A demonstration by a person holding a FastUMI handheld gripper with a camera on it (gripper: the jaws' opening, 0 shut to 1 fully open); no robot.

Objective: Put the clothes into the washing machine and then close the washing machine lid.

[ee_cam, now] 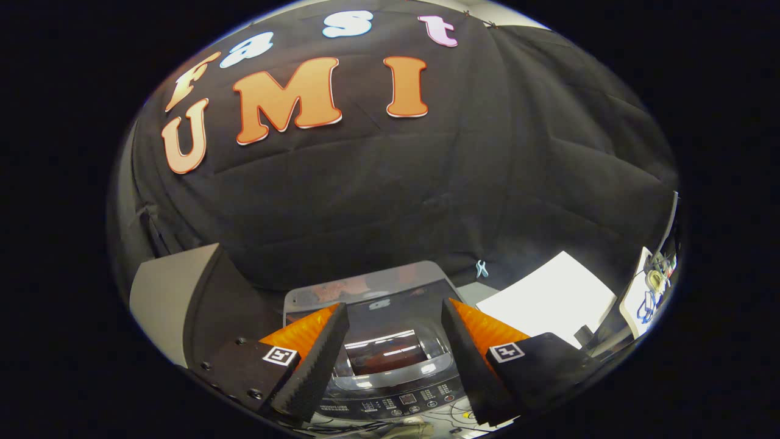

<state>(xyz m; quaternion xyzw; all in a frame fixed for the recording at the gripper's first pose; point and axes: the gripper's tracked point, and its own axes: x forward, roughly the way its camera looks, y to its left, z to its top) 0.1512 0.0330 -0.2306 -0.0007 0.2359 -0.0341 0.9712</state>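
Observation:
A small grey toy washing machine (390,341) sits just ahead of and below my fingers. Its dark glossy lid (390,350) with a clear window lies flat and shut on top. The control panel (402,403) runs along its near edge. My gripper (395,317) hovers above the machine, open wide, one finger over each side of the lid. Nothing sits between the dark ridged pads (317,360). No clothes can be seen through the window's glare.
A grey box with a black face (183,305) stands left of the machine. A white sheet (551,302) lies to the right, with a small clip (481,268) behind it. Cluttered items and a board (646,292) stand further right.

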